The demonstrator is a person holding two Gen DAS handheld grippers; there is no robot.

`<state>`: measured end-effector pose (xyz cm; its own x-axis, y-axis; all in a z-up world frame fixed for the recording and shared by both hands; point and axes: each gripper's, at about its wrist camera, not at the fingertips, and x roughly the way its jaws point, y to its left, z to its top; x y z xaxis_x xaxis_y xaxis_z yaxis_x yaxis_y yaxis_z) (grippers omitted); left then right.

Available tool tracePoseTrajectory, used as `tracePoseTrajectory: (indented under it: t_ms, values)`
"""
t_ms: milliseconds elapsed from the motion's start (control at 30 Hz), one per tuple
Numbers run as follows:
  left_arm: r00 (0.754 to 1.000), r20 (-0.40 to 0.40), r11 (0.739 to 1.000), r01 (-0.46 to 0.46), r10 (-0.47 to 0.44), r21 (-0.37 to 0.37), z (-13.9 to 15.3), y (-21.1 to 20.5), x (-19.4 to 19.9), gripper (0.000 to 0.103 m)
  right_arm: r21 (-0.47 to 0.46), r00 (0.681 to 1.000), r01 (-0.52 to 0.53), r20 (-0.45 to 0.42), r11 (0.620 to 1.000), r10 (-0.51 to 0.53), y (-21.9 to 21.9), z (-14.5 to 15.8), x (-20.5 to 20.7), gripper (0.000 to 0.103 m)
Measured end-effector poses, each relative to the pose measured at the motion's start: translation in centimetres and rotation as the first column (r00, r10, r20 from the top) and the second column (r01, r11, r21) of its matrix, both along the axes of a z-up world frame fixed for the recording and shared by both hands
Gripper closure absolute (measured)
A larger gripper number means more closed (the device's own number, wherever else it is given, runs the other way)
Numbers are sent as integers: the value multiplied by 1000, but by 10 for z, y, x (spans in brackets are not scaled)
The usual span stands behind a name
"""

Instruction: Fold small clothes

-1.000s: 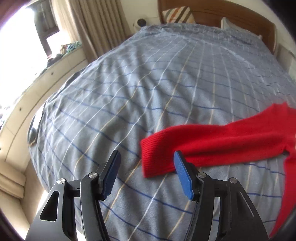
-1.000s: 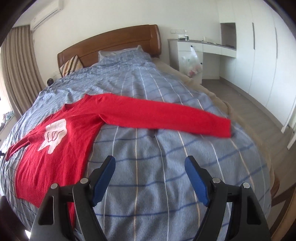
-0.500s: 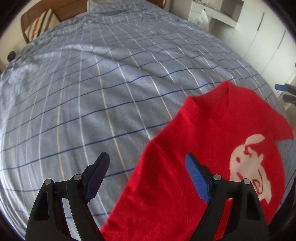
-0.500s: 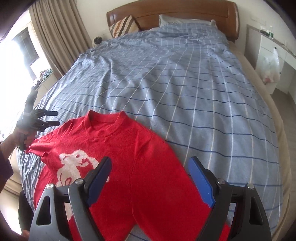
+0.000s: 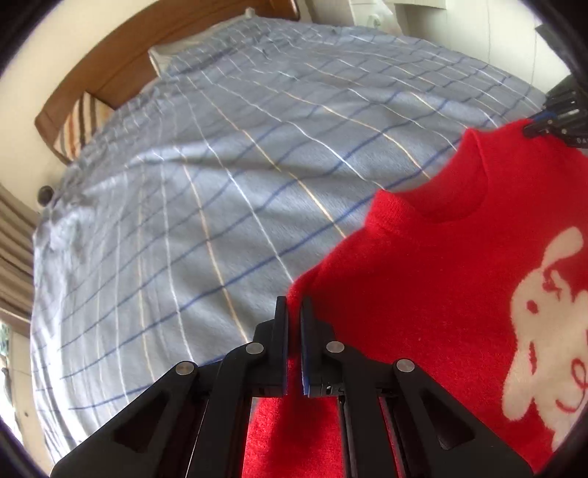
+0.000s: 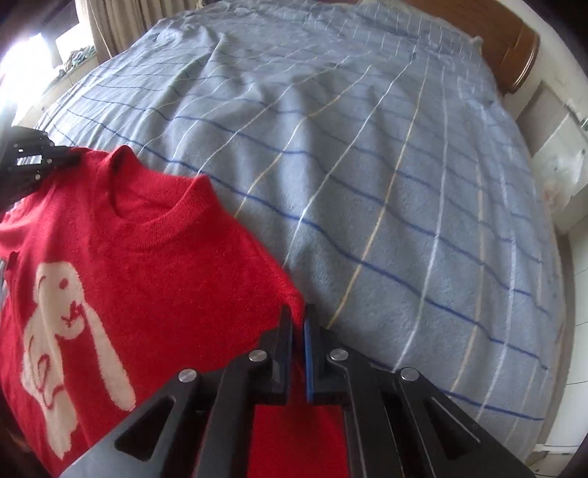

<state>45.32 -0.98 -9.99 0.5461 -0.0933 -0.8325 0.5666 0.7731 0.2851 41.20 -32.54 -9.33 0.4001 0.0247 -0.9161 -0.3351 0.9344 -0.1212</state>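
A small red sweater point(image 5: 433, 294) with a white animal print is held up above the bed by both shoulders. My left gripper point(image 5: 293, 312) is shut on one shoulder edge. My right gripper point(image 6: 298, 320) is shut on the other shoulder of the sweater point(image 6: 147, 279). Its round collar faces away from me and the print faces up. Each gripper shows at the edge of the other view: the right gripper point(image 5: 555, 121) and the left gripper point(image 6: 33, 158). The sleeves are hidden below.
The bed is covered by a grey-blue checked blanket point(image 5: 220, 176) that also fills the right wrist view point(image 6: 367, 184). A wooden headboard point(image 5: 121, 73) and a striped pillow point(image 5: 79, 128) are at the far end. Curtains point(image 6: 110, 22) hang by the window.
Both grippers were open above the sweater on the bed. Now both are shut on its shoulders and the sweater is raised off the blanket.
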Motion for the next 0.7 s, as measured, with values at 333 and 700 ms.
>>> tracePoseTrajectory:
  t_ms: [333,700]
  values:
    - [990,-3,988,-142,142,-55,-38,0,24,95,-89,994,111,34,990,-108,-5,-26,19,98]
    - [988,-58,955,-153,143,-253,35,78,-133,34,79,980,146,126,986,-155,-30,56,-127,44]
